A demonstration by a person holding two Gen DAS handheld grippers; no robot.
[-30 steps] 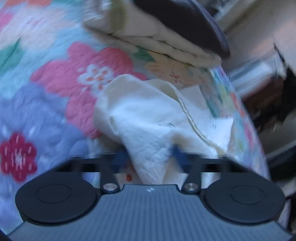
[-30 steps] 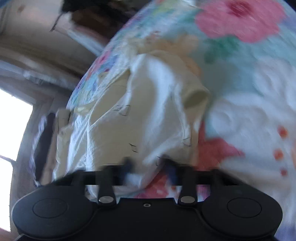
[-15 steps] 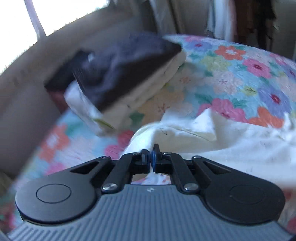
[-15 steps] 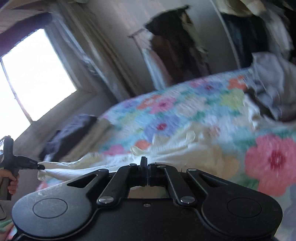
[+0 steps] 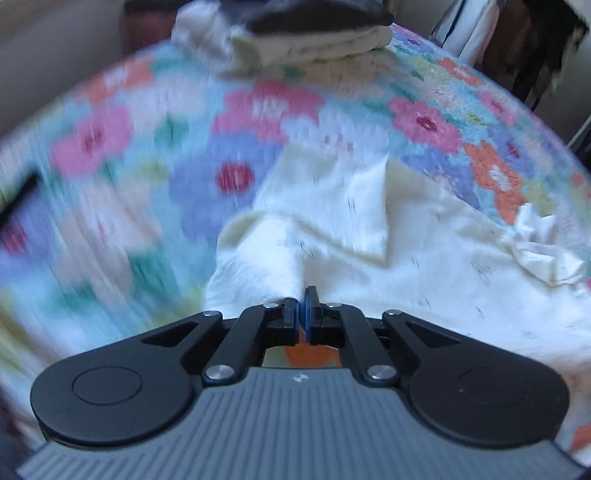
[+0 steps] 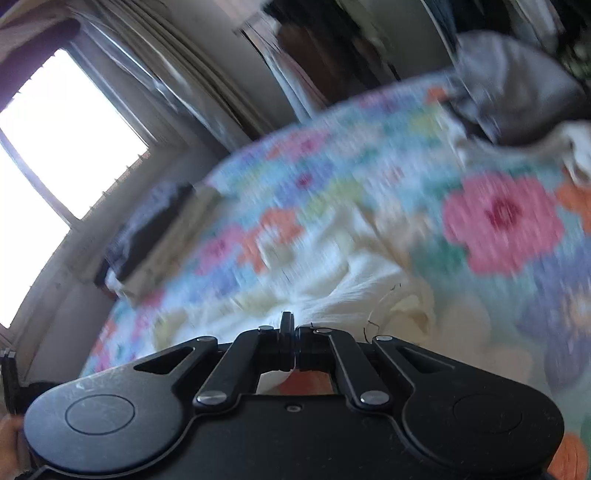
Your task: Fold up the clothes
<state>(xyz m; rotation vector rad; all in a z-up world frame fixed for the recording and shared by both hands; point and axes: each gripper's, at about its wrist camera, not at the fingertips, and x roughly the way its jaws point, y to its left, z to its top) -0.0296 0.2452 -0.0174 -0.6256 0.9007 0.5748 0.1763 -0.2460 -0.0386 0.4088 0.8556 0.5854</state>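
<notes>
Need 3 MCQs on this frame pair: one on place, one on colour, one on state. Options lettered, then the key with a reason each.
1. Where does the folded stack sit?
A. On the far end of the floral quilt, beyond the cream garment
B. On the floor
C. On top of the cream garment

2. What colour is the top item of that stack?
A. Red
B. Dark, near black
C. Yellow

3. What state is the left gripper in?
A. Wide open above the quilt
B. Shut on the cream garment
C. Shut on the stack

Answers:
1 A: in the left wrist view the stack rests on the quilt past the garment, apart from it.
2 B: a dark piece lies over pale folded ones.
3 B: the fingers are closed together with cream cloth bunched at their tips; the right gripper looks the same.
</notes>
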